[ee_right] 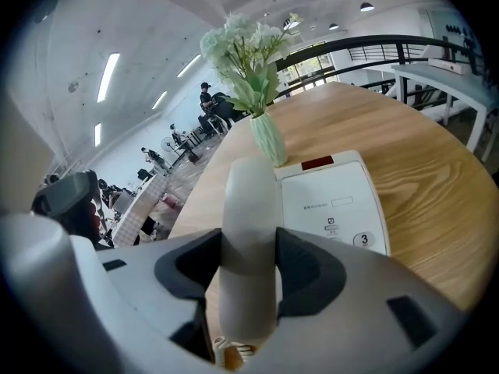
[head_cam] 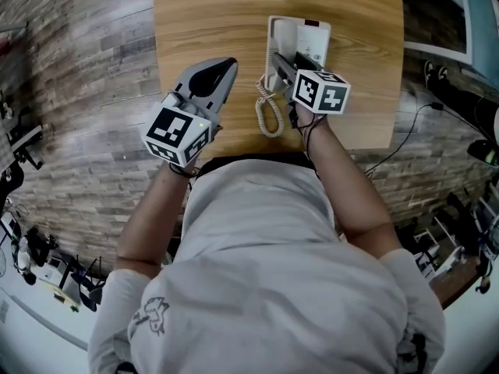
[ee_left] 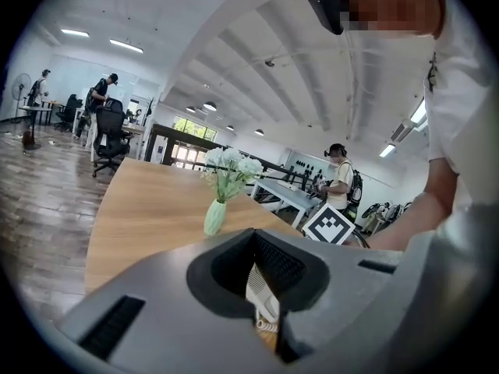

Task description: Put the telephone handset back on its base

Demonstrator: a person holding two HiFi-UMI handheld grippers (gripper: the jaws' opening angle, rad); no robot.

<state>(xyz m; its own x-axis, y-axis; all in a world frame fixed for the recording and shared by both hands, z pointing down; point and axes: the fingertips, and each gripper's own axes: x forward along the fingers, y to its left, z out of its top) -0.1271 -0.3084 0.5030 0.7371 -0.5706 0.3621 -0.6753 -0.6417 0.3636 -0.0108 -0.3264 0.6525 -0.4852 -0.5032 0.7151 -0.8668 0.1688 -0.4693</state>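
pale grey handset (ee_right: 248, 232) (smooth, rounded)

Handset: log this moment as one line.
right gripper shut on handset | handset over left side of base, seating unclear | left gripper shut, empty, left of base

White handset (ee_right: 248, 244); white base (ee_right: 337, 201); pale-green vase (ee_right: 270, 141)

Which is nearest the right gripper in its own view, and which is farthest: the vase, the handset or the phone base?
1. handset: clamped between the jaws of the right gripper.
2. phone base: just beyond, to the right.
3. vase: farthest, past the base's far end.
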